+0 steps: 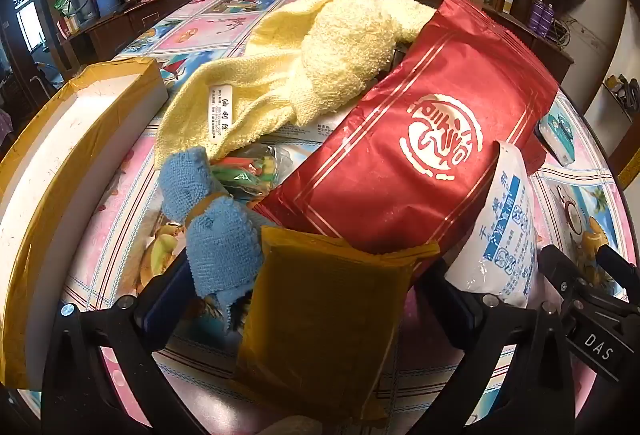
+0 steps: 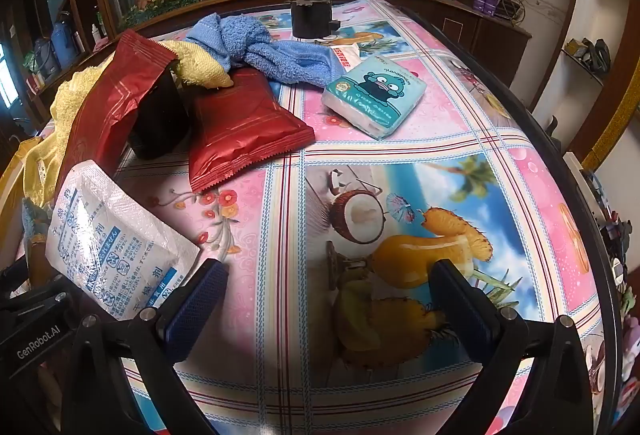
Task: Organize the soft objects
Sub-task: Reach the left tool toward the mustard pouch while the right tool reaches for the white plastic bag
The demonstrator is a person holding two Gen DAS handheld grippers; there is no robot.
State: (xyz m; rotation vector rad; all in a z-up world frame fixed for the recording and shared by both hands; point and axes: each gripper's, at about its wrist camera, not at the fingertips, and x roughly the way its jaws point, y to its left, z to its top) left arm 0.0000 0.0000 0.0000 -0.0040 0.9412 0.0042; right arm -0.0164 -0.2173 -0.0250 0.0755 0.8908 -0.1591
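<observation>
White foam lined the tape-edged box (image 1: 72,155) that we saw at the far left of the left wrist view, resting on the surface (image 1: 120,227) with its bright patterned cloth. Just right of the box lay the yellow towel (image 1: 280,83), its label showing, and below it the small blue cloth (image 1: 216,227), bunched up beside a clear bag of coloured pieces (image 1: 252,171). Between the blue-padded fingers of our left hand-held gripper (image 1: 304,295), which stood wide and clamped nothing, sat the brown taped packet (image 1: 324,315), overlapped at its top by the large red pouch (image 1: 408,147). Further right leaned the white desiccant sachet (image 1: 500,235), with our other tool at the frame's edge. In the right wrist view, we found that same sachet (image 2: 116,239) at the left, then a second red pouch (image 2: 244,131) and the blue towel (image 2: 276,47) behind it, then the teal tissue pack (image 2: 376,95) lying apart on open cloth. Our right hand-held gripper (image 2: 332,295) also stood wide, over bare surface (image 2: 400,171), its left finger just beside the sachet's corner.
</observation>
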